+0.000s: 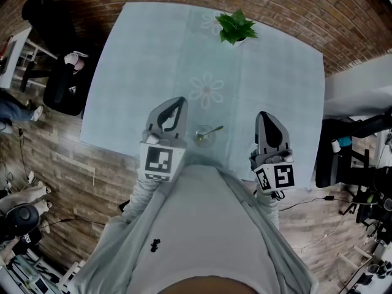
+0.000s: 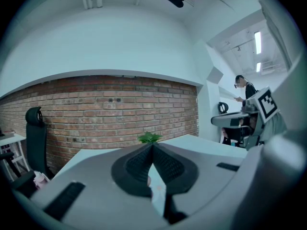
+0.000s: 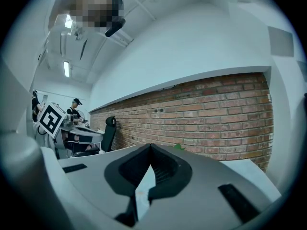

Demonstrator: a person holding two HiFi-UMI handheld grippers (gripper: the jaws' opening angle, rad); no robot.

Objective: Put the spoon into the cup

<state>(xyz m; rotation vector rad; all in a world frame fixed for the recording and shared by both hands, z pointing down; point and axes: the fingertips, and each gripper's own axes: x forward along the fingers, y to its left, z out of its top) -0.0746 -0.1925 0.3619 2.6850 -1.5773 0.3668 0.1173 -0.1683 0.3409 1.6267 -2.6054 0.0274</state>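
While L tongs [image 1: 180, 101] & R tongs [image 1: 262, 114] sit clenched, empty, spoon [image 1: 213, 129] lies in cup [image 1: 204, 137] btwn them.

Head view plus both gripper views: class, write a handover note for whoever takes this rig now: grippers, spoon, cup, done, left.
Left gripper: shut, empty, above the table near its front edge, left of the cup.
Right gripper: shut, empty, right of the cup.
Spoon: bowl end in the cup, handle leaning out over the rim.
Done: spoon appears placed.
Left: probably nothing; just check that it sits steady.
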